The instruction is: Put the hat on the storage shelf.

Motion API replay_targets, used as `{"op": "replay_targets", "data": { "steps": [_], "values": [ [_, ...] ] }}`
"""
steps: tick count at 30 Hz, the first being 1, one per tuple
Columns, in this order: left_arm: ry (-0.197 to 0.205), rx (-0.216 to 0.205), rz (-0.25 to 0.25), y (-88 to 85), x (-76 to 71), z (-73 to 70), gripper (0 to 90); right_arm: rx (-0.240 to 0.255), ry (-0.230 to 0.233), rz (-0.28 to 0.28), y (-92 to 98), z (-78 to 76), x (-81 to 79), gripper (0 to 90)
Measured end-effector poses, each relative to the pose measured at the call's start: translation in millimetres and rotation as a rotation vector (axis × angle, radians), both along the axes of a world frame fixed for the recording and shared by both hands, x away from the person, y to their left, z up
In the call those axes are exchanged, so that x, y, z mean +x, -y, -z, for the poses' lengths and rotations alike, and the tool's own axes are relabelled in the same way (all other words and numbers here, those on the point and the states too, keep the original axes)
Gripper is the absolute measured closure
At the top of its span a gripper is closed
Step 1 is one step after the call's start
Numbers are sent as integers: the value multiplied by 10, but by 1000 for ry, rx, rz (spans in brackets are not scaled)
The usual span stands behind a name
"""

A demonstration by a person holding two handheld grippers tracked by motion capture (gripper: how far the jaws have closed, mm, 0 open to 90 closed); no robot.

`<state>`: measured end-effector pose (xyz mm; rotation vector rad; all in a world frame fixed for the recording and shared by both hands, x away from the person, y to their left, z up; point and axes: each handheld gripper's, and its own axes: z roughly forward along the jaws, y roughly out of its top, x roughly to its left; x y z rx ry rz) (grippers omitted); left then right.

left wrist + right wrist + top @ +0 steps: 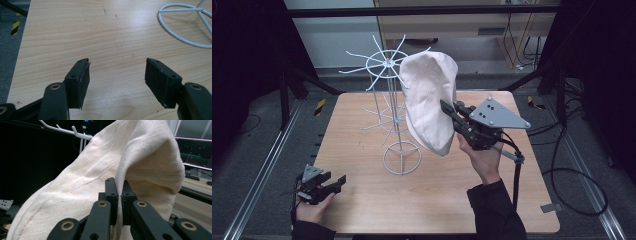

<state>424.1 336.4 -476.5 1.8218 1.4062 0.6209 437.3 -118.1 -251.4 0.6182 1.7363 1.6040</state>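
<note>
A cream cloth bag is hung on the upper arms of a white wire rack, which is placed on the far middle of the wooden table. In the right gripper view, a thin fold of the bag is seen pinched between the closed jaws of the right gripper; in the high view this contact is hidden by the gripper itself. The fabric is woven, creased, and sagging to the right of the rack. The left gripper is held wide apart and nothing is kept in it, near the left edge of the table, with the ring base of the rack seen beyond it.
</note>
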Motion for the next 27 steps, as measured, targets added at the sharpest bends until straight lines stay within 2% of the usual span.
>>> {"op": "replay_targets", "data": {
  "steps": [27],
  "values": [
    [0,1,1,1,0,-1,360,-47,-104,11,-14,233,113,861]
  ]
}}
